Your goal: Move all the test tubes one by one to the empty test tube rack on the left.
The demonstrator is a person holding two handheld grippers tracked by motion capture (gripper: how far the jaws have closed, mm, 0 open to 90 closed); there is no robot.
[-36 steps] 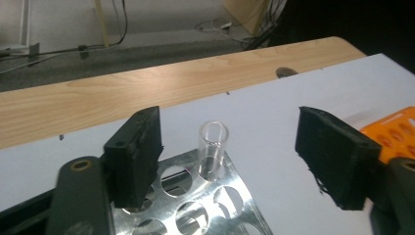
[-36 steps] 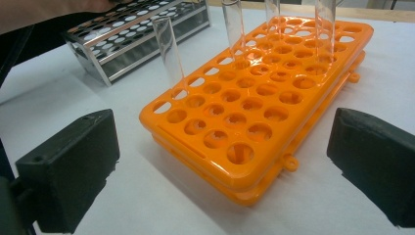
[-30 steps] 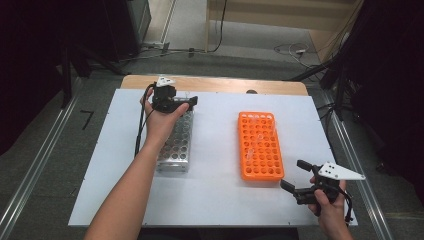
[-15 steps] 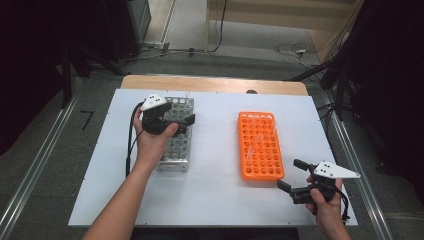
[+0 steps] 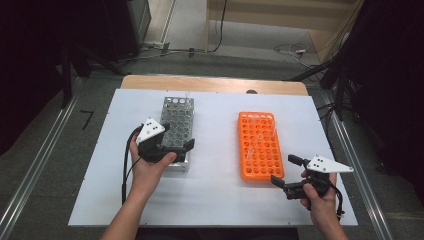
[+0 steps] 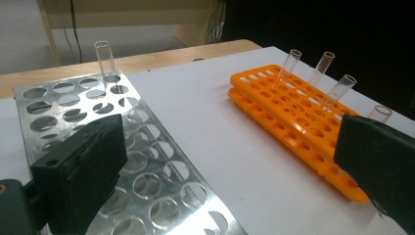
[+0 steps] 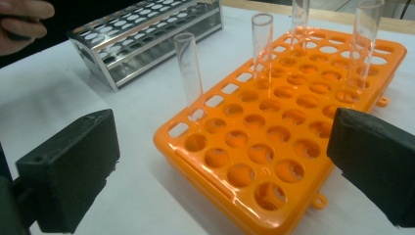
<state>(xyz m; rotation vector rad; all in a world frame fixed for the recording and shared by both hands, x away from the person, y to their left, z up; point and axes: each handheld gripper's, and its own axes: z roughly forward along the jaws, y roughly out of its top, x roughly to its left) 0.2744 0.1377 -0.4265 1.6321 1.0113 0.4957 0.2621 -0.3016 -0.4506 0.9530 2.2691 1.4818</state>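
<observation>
Grippers first, nearest the person: right gripper (image 5: 289,174) hangs off the near right corner of the orange rack (image 5: 258,145), jaws spread wide, nothing between them. Left gripper (image 5: 176,148) sits over the near end of the steel rack (image 5: 176,125), jaws also wide and empty; they have just been opening, with no tube between the pads.

Tubes: clear glass test tubes (image 7: 189,66) stand upright in the orange rack, four by my count in the right gripper view, scattered along its far half. One lone tube (image 6: 103,57) stands in the far corner of the steel rack. Racks lie side by side on the white table (image 5: 215,200), well apart.

Handling, as I judge it: thin-walled glass, light, stiff, smooth, so likely slippery under hard pads and apt to crack if pinched hard. Best hold looks to be the bare upper part above the rack top, pads square across the wall, just below the rim. Lift straight up along the hole; a tilt could bind the tube against the plastic or drag the light orange rack with it. Steel rack looks heavier and should stay put.
</observation>
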